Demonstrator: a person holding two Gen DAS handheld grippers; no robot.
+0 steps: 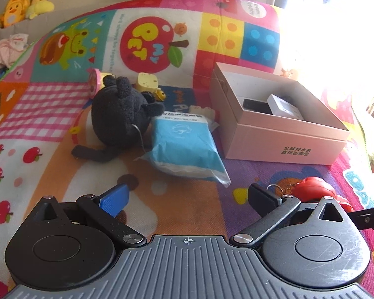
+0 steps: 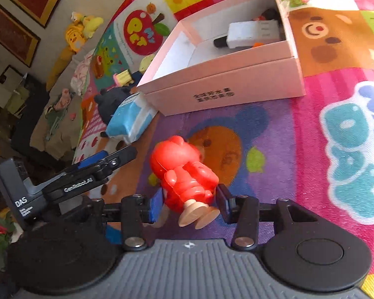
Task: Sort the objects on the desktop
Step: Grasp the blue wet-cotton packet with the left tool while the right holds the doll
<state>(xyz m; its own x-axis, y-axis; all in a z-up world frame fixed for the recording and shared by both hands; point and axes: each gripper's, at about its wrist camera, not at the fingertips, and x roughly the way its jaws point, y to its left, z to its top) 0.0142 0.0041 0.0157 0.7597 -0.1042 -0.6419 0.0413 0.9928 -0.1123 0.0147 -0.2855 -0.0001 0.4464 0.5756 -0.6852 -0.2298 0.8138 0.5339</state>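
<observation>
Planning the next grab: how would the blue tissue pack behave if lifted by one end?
The blue tissue pack looks soft and puffy, so it would likely sag. Its loose plastic wrap, crinkled at the corners, may slip. It probably weighs little and, lying flat on the mat, shouldn't roll.

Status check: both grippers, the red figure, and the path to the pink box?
Left gripper open, empty. Right gripper fingers flank red figure, grip unconfirmed. Pink box ahead, path clear.

The box (image 1: 281,134) sits on the mat (image 1: 187,206), right of the tissue pack (image 1: 184,144). Left of the pack, touching it, the plush toy (image 1: 122,119). The figurine (image 2: 184,172) lies before the box, apart from it.
</observation>
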